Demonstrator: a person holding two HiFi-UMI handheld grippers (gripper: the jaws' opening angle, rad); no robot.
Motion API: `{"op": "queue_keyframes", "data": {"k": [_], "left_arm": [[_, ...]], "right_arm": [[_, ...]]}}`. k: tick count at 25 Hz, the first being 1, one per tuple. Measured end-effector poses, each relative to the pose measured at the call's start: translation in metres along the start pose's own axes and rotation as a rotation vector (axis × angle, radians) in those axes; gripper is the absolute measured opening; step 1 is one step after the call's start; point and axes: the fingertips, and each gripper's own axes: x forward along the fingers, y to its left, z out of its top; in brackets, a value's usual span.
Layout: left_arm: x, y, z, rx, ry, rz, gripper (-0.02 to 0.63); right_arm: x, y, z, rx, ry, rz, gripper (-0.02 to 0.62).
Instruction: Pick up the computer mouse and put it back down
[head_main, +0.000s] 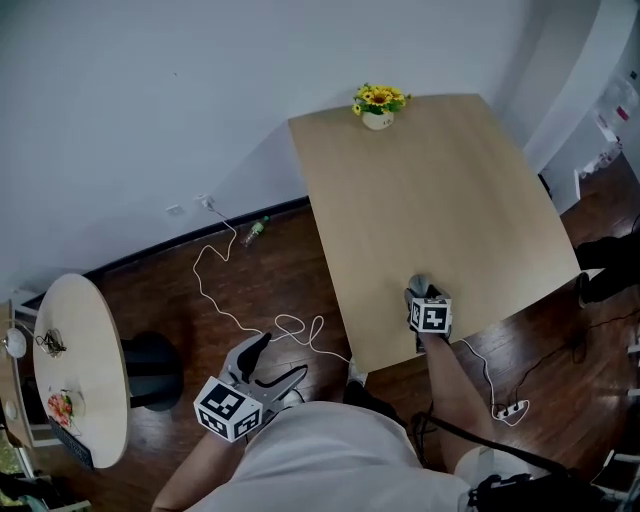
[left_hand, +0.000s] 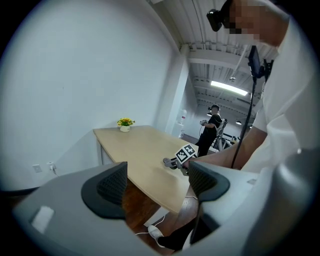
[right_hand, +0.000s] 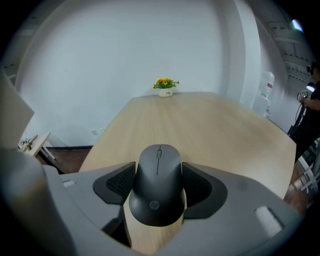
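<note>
A dark grey computer mouse (right_hand: 158, 182) sits between the pads of my right gripper (right_hand: 158, 186), which is shut on its two sides. In the head view that right gripper (head_main: 420, 293) holds the mouse (head_main: 418, 284) low at the near edge of the light wooden table (head_main: 440, 190); whether the mouse rests on the top I cannot tell. My left gripper (head_main: 280, 358) hangs off the table's left, over the floor. Its jaws (left_hand: 157, 182) stand open with nothing between them. The left gripper view also shows the right gripper (left_hand: 172, 162) at the table edge.
A small pot of yellow flowers (head_main: 378, 104) stands at the table's far edge. On the dark wood floor lie a white cable (head_main: 260, 320), a bottle (head_main: 254, 231) and a power strip (head_main: 512, 409). A round side table (head_main: 80, 360) stands left. Another person (left_hand: 210, 130) stands far off.
</note>
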Motion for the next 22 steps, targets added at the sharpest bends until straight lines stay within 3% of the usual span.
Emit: {"op": "queue_keyframes", "data": {"k": [6, 16, 20, 22], "left_arm": [[0.021, -0.001, 0.005, -0.038, 0.009, 0.046, 0.356], [0.04, -0.004, 0.006, -0.065, 0.029, 0.052, 0.356], [0.041, -0.003, 0.009, -0.045, 0.021, 0.036, 0.356], [0.039, -0.001, 0.011, -0.041, 0.013, 0.025, 0.356]], "right_arm": [[0.029, -0.011, -0.018, -0.029, 0.06, 0.019, 0.295], [0.037, -0.01, -0.023, -0.06, 0.068, 0.027, 0.302], [0.033, -0.014, -0.024, -0.078, 0.062, 0.02, 0.394], [0.022, -0.014, -0.019, -0.092, 0.046, 0.014, 0.393]]}}
